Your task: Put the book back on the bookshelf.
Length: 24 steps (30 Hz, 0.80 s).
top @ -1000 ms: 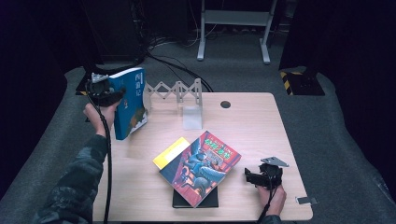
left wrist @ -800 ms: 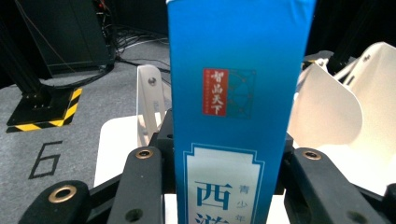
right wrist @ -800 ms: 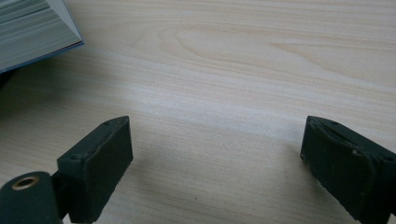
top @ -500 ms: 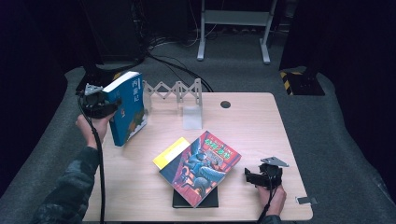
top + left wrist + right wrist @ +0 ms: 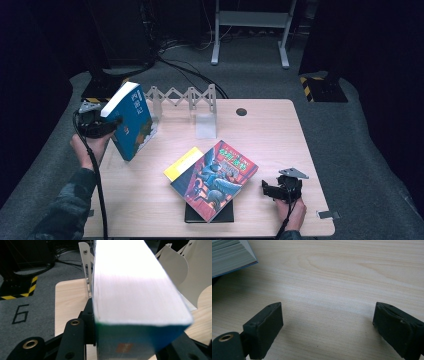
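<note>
The left tongs (image 5: pixel 102 125) pinch a thick blue book (image 5: pixel 131 120) between their two black jaws; their jaws have just been opening a little, yet the book sits between them, held. In the left gripper view the book's white page edge (image 5: pixel 135 282) runs straight away from the camera, with a jaw against each blue cover. The book is tilted, its top leaning toward the left counter edge and its lower corner low over the counter (image 5: pixel 280 130), just in front of the white folding rack (image 5: pixel 182 97). A small clear stand (image 5: pixel 206 125) is beside the rack.

The right tongs (image 5: pixel 270 189) lie spread on the counter near its right front corner, nothing between the jaws. Left of them is a stack: a colourful book (image 5: pixel 215 177) on a yellow book (image 5: pixel 183 162), over a black one (image 5: pixel 207 216).
</note>
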Each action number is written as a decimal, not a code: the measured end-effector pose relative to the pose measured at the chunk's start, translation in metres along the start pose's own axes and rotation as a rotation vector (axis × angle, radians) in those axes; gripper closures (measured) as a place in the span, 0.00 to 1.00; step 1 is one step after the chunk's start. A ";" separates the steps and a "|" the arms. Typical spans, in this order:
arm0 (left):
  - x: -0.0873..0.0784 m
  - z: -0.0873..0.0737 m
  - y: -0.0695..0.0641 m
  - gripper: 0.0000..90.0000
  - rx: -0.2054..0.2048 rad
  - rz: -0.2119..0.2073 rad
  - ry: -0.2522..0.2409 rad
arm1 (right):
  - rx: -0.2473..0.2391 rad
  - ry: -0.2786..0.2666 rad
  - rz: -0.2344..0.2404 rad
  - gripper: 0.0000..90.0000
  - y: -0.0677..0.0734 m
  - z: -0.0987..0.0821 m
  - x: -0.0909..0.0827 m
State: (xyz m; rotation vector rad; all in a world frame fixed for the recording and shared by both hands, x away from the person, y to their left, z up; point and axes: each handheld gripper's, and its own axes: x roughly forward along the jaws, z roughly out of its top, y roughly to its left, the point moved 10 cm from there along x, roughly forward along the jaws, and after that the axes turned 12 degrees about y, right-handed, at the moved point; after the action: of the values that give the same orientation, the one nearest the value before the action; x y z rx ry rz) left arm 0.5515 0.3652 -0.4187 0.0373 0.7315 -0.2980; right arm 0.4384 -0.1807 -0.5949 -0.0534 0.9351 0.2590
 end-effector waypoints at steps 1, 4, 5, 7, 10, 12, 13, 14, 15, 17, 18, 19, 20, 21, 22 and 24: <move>-0.001 0.000 0.000 0.64 0.001 -0.010 0.004 | 0.001 0.001 0.000 0.10 0.000 0.000 0.000; -0.005 0.003 -0.002 0.61 0.006 -0.036 -0.010 | 0.000 0.009 -0.004 0.10 0.000 -0.001 0.000; -0.006 0.006 -0.003 0.60 0.016 -0.039 -0.017 | 0.000 0.009 -0.004 0.10 0.000 -0.001 0.000; -0.009 0.010 -0.005 0.57 0.030 -0.035 -0.019 | 0.000 0.009 -0.004 0.10 0.000 -0.001 0.000; -0.011 0.018 -0.007 0.53 0.049 -0.031 -0.014 | 0.001 0.001 -0.001 0.10 0.000 0.000 0.000; -0.012 0.022 -0.008 0.52 0.065 -0.033 0.003 | 0.000 -0.001 0.001 0.10 0.000 0.000 0.000; -0.011 0.025 -0.008 0.51 0.065 -0.036 0.010 | 0.000 -0.001 0.001 0.10 0.000 0.000 0.000; -0.011 0.027 -0.008 0.50 0.074 -0.038 0.026 | 0.000 -0.002 0.001 0.10 0.000 0.000 0.000; -0.010 0.029 -0.008 0.50 0.081 -0.038 0.039 | 0.000 -0.002 0.001 0.10 0.000 0.000 0.000; -0.008 0.034 -0.009 0.49 0.095 -0.041 0.061 | 0.001 -0.005 -0.002 0.10 0.000 0.000 0.000; -0.007 0.035 -0.009 0.49 0.100 -0.037 0.064 | 0.001 -0.006 0.001 0.10 0.000 0.000 0.000; -0.006 0.037 -0.010 0.50 0.105 -0.035 0.069 | 0.002 -0.010 -0.003 0.10 0.000 0.001 0.000; -0.006 0.039 -0.011 0.50 0.110 -0.037 0.079 | 0.002 -0.010 -0.002 0.10 0.000 0.001 0.000; -0.005 0.040 -0.011 0.50 0.117 -0.037 0.085 | 0.001 -0.008 -0.001 0.10 0.000 0.001 0.000; -0.003 0.042 -0.011 0.50 0.117 -0.035 0.084 | 0.002 -0.009 -0.003 0.10 0.000 0.001 0.000; -0.002 0.045 -0.012 0.51 0.131 -0.027 0.095 | 0.001 -0.006 0.000 0.10 0.000 0.000 0.000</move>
State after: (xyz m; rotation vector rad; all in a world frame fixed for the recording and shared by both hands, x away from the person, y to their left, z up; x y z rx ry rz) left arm 0.5759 0.3483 -0.3830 0.1670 0.8065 -0.3719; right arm 0.4388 -0.1806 -0.5948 -0.0513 0.9295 0.2589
